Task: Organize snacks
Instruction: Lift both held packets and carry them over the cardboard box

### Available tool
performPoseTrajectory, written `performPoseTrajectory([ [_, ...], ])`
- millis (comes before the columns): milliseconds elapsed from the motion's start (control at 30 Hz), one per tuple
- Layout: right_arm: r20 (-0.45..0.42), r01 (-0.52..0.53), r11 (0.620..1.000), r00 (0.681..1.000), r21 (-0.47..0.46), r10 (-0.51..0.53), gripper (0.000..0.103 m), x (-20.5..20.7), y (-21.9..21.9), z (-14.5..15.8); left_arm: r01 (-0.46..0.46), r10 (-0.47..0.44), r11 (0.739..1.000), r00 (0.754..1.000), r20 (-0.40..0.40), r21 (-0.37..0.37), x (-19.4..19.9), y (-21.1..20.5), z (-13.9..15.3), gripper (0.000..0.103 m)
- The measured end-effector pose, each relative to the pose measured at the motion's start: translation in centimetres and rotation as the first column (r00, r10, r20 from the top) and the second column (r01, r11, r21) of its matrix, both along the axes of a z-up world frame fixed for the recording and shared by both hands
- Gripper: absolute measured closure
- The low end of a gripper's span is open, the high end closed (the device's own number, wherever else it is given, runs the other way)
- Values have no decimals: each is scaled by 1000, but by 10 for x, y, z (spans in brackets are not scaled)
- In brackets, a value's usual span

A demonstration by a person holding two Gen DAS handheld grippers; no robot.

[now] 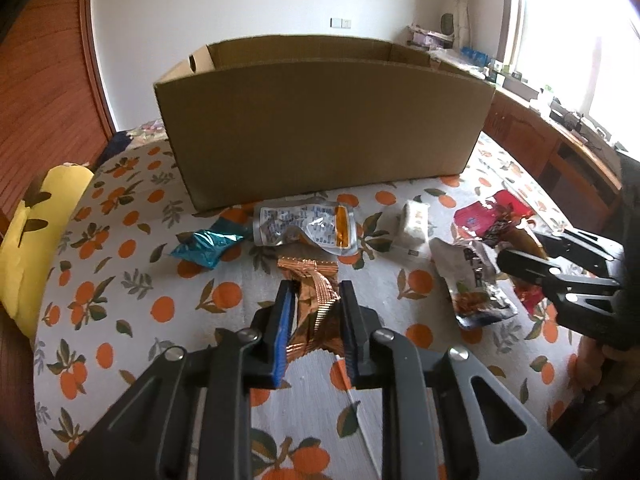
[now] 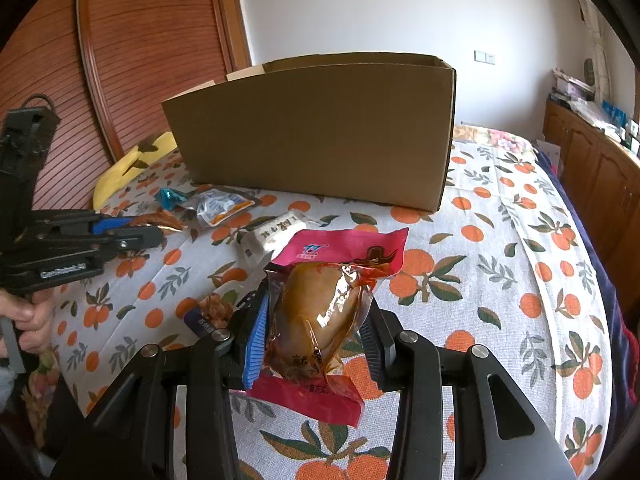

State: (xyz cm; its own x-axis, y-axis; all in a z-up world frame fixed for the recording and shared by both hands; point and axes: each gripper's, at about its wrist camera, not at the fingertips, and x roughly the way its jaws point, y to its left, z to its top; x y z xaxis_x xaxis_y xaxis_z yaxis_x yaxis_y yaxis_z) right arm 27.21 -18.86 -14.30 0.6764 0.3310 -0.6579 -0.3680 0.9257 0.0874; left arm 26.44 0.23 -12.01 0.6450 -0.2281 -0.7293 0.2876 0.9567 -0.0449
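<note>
My left gripper [image 1: 314,300] is shut on a copper foil snack packet [image 1: 316,296] just above the table. My right gripper [image 2: 318,312] is shut on a pink-and-clear packet with a brown snack [image 2: 324,312], held above the cloth; it also shows in the left wrist view [image 1: 516,268]. An open cardboard box [image 1: 320,132] stands at the back. In front of it lie a teal packet [image 1: 206,246], a silver pouch [image 1: 306,226], a white wrapped bar [image 1: 412,226] and a white-and-dark packet [image 1: 476,280].
The table has a white cloth with orange fruit print [image 1: 120,280]. A yellow cushion [image 1: 28,248] lies at its left edge. A wooden cabinet [image 1: 560,152] with clutter stands to the right under a window. A wooden slatted door [image 2: 152,48] is behind on the left.
</note>
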Motion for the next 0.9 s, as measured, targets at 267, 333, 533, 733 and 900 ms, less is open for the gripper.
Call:
performPoseTrajectory([
  [267, -1, -1, 1000, 1000, -1, 1, 62, 0, 0, 0, -2, 3, 1000, 999, 39, -19, -10, 2, 18, 83],
  [333, -3, -2, 1000, 1000, 2, 2, 62, 1, -1, 0, 0, 1, 1000, 998, 57, -20, -11, 2, 26, 83],
  [533, -17, -5, 1000, 1000, 27, 6, 62, 3, -4, 1, 11, -9, 1000, 994, 105, -25, -10, 0, 45, 83],
  [733, -16, -8, 1000, 1000, 9, 8, 62, 6, -4, 12, 41, -37, 999, 988, 150, -23, -4, -6, 65, 83],
  [900, 34, -36, 998, 999, 43, 34, 62, 13, -3, 45, 57, -50, 998, 981, 188, -28, 12, -9, 82, 83],
])
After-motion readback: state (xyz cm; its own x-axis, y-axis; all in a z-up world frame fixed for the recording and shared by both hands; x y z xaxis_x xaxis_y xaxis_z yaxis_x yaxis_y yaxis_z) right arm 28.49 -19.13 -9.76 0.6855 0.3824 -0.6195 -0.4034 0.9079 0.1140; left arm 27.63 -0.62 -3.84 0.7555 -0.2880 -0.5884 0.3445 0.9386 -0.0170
